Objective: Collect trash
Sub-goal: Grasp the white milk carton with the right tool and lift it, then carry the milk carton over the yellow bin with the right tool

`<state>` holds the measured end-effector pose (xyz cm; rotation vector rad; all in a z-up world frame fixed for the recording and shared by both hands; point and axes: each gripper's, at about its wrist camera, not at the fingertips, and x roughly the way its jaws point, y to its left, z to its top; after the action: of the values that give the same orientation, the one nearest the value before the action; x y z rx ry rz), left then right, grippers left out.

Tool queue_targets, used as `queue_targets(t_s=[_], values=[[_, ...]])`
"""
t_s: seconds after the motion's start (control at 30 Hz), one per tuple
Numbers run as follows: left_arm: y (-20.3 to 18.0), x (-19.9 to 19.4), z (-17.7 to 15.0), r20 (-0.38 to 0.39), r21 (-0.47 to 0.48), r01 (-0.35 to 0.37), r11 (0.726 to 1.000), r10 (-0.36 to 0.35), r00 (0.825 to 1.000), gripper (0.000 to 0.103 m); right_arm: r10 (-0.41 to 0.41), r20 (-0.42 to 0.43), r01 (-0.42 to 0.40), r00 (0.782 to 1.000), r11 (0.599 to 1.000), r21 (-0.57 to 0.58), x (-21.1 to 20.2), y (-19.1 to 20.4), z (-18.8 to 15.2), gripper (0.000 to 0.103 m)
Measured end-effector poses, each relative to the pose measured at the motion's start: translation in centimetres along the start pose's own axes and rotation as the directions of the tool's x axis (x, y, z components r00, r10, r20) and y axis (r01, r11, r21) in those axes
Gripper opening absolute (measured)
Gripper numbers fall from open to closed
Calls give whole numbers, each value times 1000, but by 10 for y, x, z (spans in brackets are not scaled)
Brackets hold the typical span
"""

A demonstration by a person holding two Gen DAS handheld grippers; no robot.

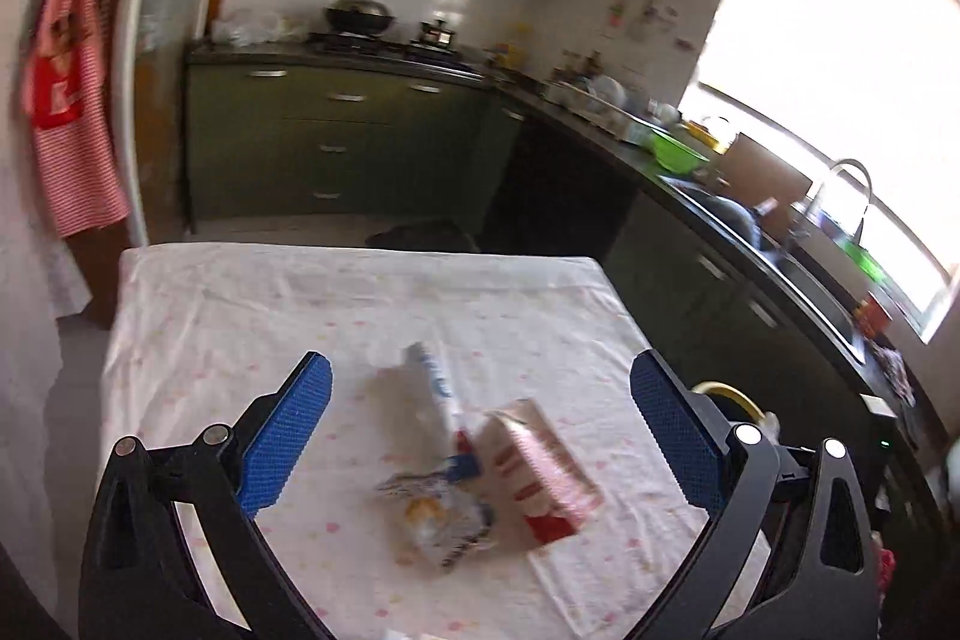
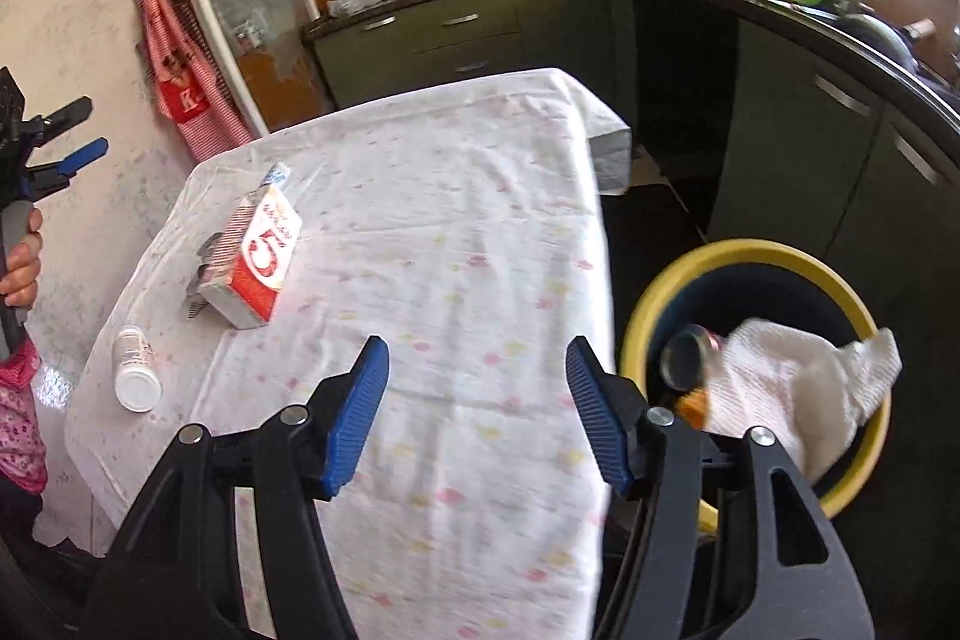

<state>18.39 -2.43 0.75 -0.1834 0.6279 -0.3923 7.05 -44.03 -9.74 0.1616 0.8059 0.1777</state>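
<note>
Tablecloth [image 2: 456, 220] holds carton [image 1: 540, 466], wrapper [image 1: 438, 514]. Only right view shows bottle [image 2: 137, 370], bin [image 2: 750, 256]. Left gripper [image 1: 480, 436] and right gripper [image 2: 477, 409] both spread, empty.

- Carton [image 2: 258, 262], lying on the table [image 2: 456, 232]: a large white numeral "5" is printed on the red part of its top face. Smaller red lettering above the numeral is not legible.
- Apron [image 2: 180, 76], hanging on the wall behind the carton: a white letter "K" on a red patch.
- Bottle [image 2: 137, 367], lying in front of the carton: label print too small to read.
</note>
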Motion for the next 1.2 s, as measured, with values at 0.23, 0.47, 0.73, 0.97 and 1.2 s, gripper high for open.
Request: queue_targets(t_s=[0.23, 0.47, 0.73, 0.97, 1.2], values=[[79, 31, -32, 28, -86, -229, 970, 232, 972, 98, 93, -11, -94, 996, 983, -155, 35, 116, 22, 59], [108, 53, -50, 20, -110, -340, 934, 344, 939, 98, 35, -65, -46, 997, 984, -174, 86, 162, 25, 59], [102, 54, -56, 12, -98, -340, 935, 343, 939, 98, -19, -103, 3, 995, 989, -148, 122, 167, 29, 52], [97, 54, -58, 17, -85, -326, 942, 328, 945, 98, -18, -106, 2, 994, 989, -147, 125, 167, 29, 36], [97, 54, -58, 15, -90, -326, 941, 329, 944, 98, -4, -88, -9, 996, 990, -141, 110, 163, 25, 36]])
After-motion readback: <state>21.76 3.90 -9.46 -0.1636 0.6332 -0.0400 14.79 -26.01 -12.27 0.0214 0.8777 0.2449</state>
